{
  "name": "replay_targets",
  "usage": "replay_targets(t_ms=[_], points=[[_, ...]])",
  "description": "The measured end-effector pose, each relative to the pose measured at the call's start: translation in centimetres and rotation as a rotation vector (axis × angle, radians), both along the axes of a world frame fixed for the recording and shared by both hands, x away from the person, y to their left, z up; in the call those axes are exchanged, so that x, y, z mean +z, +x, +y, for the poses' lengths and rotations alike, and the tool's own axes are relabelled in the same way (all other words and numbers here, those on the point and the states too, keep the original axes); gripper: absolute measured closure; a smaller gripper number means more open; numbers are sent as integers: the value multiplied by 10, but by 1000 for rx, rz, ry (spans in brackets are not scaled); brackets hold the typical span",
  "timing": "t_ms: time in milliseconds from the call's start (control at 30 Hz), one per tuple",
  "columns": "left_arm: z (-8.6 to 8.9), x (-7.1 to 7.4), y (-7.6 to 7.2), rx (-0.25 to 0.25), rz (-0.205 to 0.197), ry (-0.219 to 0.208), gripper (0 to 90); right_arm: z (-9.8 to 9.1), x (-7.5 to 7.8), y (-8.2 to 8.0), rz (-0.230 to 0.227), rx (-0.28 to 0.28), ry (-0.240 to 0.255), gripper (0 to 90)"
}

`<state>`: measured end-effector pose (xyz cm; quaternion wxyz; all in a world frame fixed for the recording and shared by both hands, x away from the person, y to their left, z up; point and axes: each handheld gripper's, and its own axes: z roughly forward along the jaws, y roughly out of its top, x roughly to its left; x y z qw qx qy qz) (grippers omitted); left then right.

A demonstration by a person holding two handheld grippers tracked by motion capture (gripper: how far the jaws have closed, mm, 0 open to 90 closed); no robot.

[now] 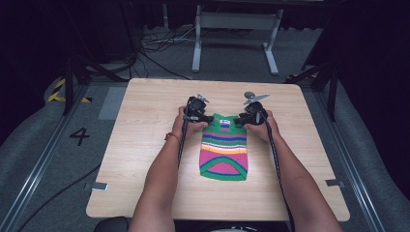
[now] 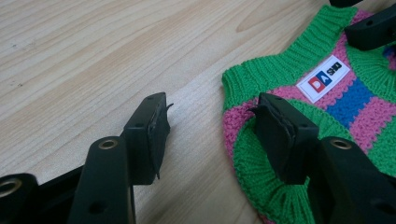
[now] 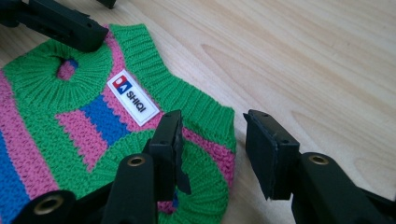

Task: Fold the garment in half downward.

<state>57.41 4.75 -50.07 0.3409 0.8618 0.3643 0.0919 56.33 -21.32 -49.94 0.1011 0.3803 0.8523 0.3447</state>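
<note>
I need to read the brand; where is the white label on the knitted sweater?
The white label sits just below the green collar at the top of the sweater, between the left gripper and right gripper.

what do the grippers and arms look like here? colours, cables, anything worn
Both grippers, left gripper and right gripper, are black, with blocky flat fingers on arms with brass-ringed holes. A grey three-cornered plate tops the right one. A dark cable trails back along each forearm. Forearms are bare, no sleeves; a red band sits on the left wrist.
</note>
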Motion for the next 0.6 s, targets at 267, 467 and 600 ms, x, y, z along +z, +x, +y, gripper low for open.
replay_targets(t_ms=[267,467,600], points=[[-15,6,4,5,-50,49,358,-2,1,0,2,-11,-14,513],[-20,1,7,11,-26,63,382,-2,6,5,-20,-59,-4,535],[-19,-3,-1,43,-30,3,476,1,-1,9,4,-71,4,541]])
